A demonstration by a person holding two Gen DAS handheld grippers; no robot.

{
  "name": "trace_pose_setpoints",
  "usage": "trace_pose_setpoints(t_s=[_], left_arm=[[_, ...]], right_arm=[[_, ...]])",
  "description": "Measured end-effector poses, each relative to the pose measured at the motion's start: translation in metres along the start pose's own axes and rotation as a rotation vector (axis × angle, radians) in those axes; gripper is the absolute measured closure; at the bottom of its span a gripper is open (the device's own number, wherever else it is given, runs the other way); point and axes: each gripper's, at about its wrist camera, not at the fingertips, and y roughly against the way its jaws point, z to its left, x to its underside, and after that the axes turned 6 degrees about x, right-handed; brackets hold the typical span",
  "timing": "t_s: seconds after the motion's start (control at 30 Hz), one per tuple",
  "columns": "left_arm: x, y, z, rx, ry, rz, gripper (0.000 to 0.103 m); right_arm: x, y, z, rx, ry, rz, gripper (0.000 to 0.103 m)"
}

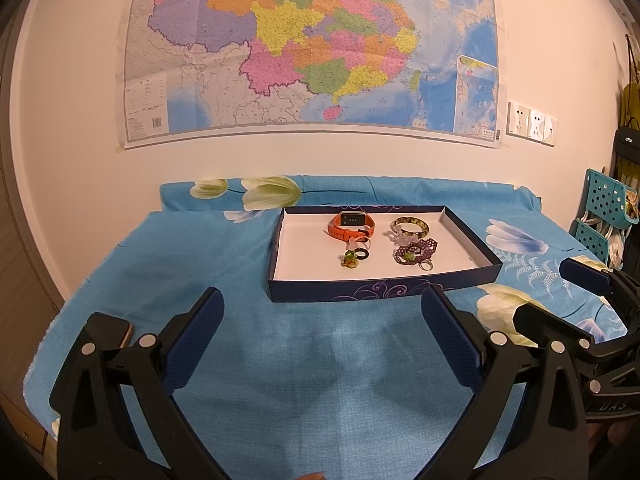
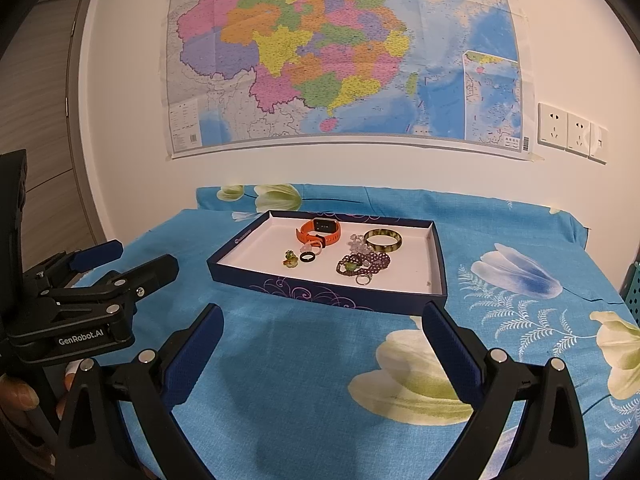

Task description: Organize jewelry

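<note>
- Both grippers hover over the desk with jaws spread wide and nothing between them: the left gripper [image 1: 322,320] faces the tray head-on, and the right gripper [image 2: 322,326] stands just beside it.
- One shallow dark-blue tray [image 2: 438,256] lies on the desk and holds all the jewelry.
- Inside it: one orange smartwatch [image 2: 320,230], one mottled green bangle [image 2: 383,241], one purple beaded bracelet [image 2: 366,261], one black ring [image 2: 307,256], one silver ring [image 2: 363,279] and one small green-and-amber charm [image 2: 291,260]; some pale clear pieces lie between watch and bangle, too small to count.
- "GenRobot.AI" is printed in white on the left gripper's body.
- One blue floral cloth [image 2: 320,380] covers the desk.
- One large map [image 2: 344,56] hangs on the wall; its text is illegible.
</note>
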Motion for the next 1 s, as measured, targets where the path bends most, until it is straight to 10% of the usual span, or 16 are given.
trace_pose_setpoints(t_s=[1.0], left_arm=[[-0.0013, -0.0082, 0.004, 0.03, 0.024, 0.02, 0.006]], right_arm=[[-0.002, -0.0016, -0.0028, 0.001, 0.001, 0.006, 0.007]])
